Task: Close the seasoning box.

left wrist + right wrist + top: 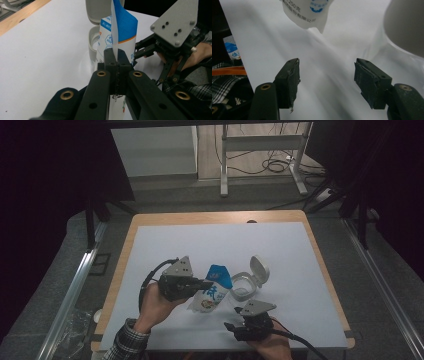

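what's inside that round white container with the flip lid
The container sits open, lid up. What shows of its inside looks bare and white; the pouch hides part of it.

The pouch (212, 290) looks like thin plastic film, smooth and faintly glossy, printed blue and white, with a flat crimped seam along its edge. The small tub (242, 285) and its hinged lid (258, 269) are pale, smooth, matt plastic. The sheet (165, 245) covering the table looks smooth and slightly shiny; light wood (215, 217) borders it. The left gripper (117, 63) has matt black jaws with brass-coloured rivets; the right gripper (327, 80) has rough, worn pads (293, 75). Each gripper's grey plate (175, 23) looks like brushed metal. The sleeve (125, 342) is checked cloth.
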Motion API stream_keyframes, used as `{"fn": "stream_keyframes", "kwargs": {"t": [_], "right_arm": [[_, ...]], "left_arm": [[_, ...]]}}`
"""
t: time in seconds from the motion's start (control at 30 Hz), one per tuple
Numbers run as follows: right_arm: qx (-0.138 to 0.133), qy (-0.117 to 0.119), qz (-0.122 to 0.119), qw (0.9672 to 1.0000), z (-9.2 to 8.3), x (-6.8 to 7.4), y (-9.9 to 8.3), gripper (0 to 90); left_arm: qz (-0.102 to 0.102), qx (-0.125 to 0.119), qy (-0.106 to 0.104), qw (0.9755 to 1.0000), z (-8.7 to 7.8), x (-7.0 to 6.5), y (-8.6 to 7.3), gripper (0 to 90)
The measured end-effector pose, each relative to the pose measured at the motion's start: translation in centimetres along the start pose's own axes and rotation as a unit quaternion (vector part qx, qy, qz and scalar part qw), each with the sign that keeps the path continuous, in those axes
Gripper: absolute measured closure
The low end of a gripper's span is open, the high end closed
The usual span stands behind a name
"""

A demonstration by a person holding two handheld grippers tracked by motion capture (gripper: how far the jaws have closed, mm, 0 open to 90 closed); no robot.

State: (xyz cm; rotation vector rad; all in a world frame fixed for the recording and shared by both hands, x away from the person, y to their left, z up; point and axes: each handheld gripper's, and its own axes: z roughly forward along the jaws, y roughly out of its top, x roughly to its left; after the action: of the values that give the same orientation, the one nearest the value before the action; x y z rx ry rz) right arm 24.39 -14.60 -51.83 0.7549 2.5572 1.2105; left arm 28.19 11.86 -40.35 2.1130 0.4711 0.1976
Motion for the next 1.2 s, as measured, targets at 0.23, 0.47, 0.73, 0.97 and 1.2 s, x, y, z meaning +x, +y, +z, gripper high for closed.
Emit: {"fn": "stream_keyframes", "kwargs": {"t": [0.23, 0.47, 0.73, 0.97, 1.2], "right_arm": [[-0.004, -0.009, 0.003, 0.9999, 1.4, 1.0, 0.5, 39.7], [-0.018, -0.016, 0.003, 0.9997, 2.6, 1.9, 0.8, 42.3], [-0.047, -0.027, 0.0, 0.9986, 3.6, 2.6, 1.3, 42.3], [-0.064, -0.026, 0.006, 0.9976, 4.3, 2.8, 1.6, 42.3], [-0.076, -0.029, 0.003, 0.9967, 4.9, 2.7, 1.9, 42.3]], "left_arm": [[0.009, -0.002, 0.006, 0.9999, -0.4, -0.4, 0.3, 90.0], [0.01, -0.006, 0.004, 0.9999, -0.8, -0.7, 0.8, 90.0], [0.007, -0.003, 0.014, 0.9999, -1.4, -1.2, 1.6, 90.0], [0.007, -0.003, 0.012, 0.9999, -1.7, -1.6, 2.2, 90.0], [0.009, -0.005, 0.002, 0.9999, -1.9, -2.1, 2.7, 90.0]]}}
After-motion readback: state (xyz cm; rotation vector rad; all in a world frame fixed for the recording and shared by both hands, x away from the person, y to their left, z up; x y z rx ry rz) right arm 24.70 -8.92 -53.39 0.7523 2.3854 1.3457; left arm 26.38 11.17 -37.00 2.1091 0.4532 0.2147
